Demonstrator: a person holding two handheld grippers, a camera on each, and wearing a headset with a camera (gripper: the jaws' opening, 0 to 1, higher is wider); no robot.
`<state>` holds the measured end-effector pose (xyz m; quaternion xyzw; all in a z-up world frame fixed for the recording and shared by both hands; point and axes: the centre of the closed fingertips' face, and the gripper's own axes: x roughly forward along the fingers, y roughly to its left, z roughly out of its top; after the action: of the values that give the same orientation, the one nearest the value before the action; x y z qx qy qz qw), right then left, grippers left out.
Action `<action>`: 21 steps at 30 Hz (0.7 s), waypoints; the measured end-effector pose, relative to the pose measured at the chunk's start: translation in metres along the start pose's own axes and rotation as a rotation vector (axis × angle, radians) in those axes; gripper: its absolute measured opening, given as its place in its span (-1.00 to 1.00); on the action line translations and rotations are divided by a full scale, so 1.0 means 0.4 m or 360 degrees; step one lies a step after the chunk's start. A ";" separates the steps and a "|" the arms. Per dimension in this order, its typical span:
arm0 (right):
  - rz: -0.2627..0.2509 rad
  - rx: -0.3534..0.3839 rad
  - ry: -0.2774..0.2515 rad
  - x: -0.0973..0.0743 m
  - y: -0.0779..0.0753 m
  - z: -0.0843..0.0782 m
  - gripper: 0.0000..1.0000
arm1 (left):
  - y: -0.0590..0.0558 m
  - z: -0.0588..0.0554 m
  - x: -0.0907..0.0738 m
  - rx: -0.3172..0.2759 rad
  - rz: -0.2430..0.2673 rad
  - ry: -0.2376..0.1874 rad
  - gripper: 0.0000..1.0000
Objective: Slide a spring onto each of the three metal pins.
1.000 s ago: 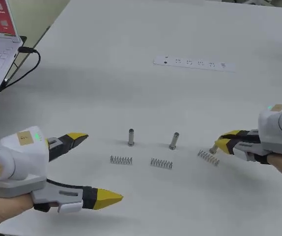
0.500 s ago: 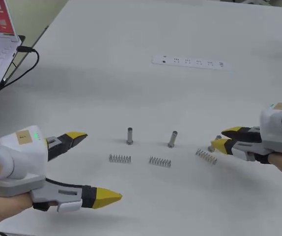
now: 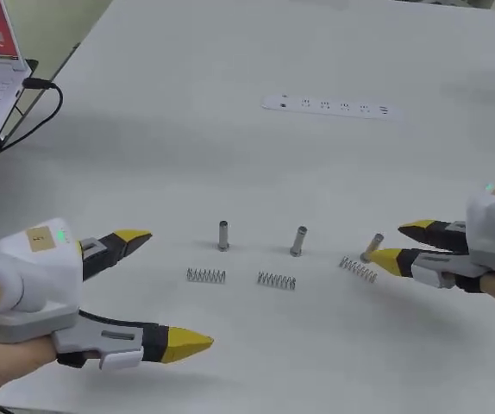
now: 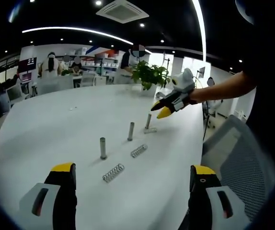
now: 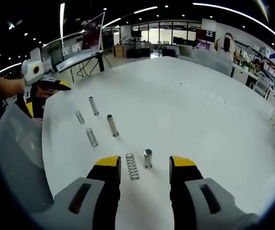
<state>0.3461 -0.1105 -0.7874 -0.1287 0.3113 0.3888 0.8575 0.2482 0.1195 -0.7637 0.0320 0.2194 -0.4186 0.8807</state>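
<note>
Right tool (image 3: 390, 242) opened wider at rightmost pin (image 3: 372, 247), left tool (image 3: 178, 289) spread, pins (image 3: 222, 235) upright, springs (image 3: 206, 276) lying flat

Wide-apart jaws of the left gripper (image 4: 132, 168) facing a white table (image 4: 46, 129) with three upright metal pins (image 4: 102, 148) in a row, a spring (image 4: 112, 172) lying beside each, and the right gripper (image 4: 160, 108) at the farthest pin.

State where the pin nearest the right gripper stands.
In the head view, the pin stands at the right end of the row, just ahead of the open right gripper, with a spring lying beside it.
</note>
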 end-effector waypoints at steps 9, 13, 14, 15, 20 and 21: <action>-0.0007 0.0027 -0.0024 -0.018 0.004 -0.013 -0.01 | 0.001 0.003 0.002 0.0004 0.0002 -0.0003 0.92; 0.0000 0.0034 -0.0014 -0.023 0.012 -0.027 -0.02 | 0.004 0.003 -0.001 -0.0003 0.0012 -0.0010 0.92; 0.0002 0.0033 -0.0008 -0.024 0.014 -0.030 -0.03 | 0.004 0.002 -0.002 -0.0003 0.0013 -0.0009 0.92; 0.0011 0.0040 0.0006 -0.025 0.017 -0.036 -0.06 | 0.004 0.001 -0.003 -0.0006 0.0012 -0.0008 0.92; 0.0009 0.0052 0.0007 -0.031 0.019 -0.042 -0.10 | 0.006 -0.003 -0.006 -0.0011 0.0016 -0.0011 0.92; 0.0012 0.0054 0.0005 -0.032 0.020 -0.042 -0.11 | 0.006 -0.003 -0.006 -0.0014 0.0016 -0.0011 0.92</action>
<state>0.3263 -0.1204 -0.7921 -0.1134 0.3196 0.3864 0.8577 0.2482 0.1233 -0.7642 0.0279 0.2181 -0.4133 0.8837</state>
